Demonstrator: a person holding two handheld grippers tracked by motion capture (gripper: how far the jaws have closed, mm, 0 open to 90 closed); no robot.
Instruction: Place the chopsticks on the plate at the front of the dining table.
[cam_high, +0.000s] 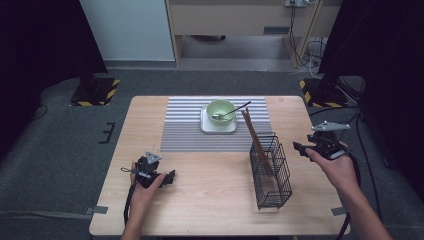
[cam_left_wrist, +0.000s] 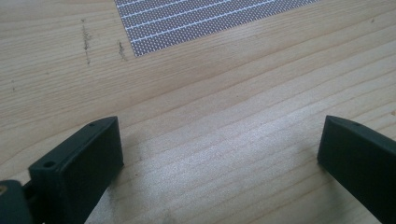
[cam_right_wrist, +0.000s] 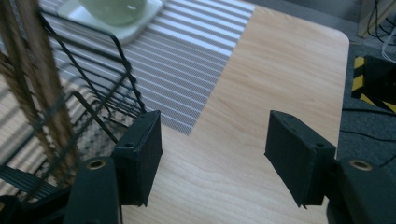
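Chopsticks (cam_high: 255, 136) stood tilted in the wire rack (cam_high: 272, 175), tops leaning toward the bowl (cam_high: 220, 111). Your right gripper (cam_high: 301, 148) hung just right of the rack, jaws apart w/ nothing between them, only bare table (cam_right_wrist: 261, 93) below. Your left gripper (cam_high: 170, 177) sat low over the table's near-left part, jaws spread wide, empty. Bowl w/ spoon (cam_high: 231, 112) sat on a white tray (cam_high: 218, 126) on the striped mat (cam_high: 185, 125), behind the rack.

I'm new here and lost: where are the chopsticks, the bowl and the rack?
chopsticks (cam_high: 251, 131), high view, mid shaft.
bowl (cam_high: 220, 108), high view, inner wall.
rack (cam_high: 280, 186), high view, right wire side.
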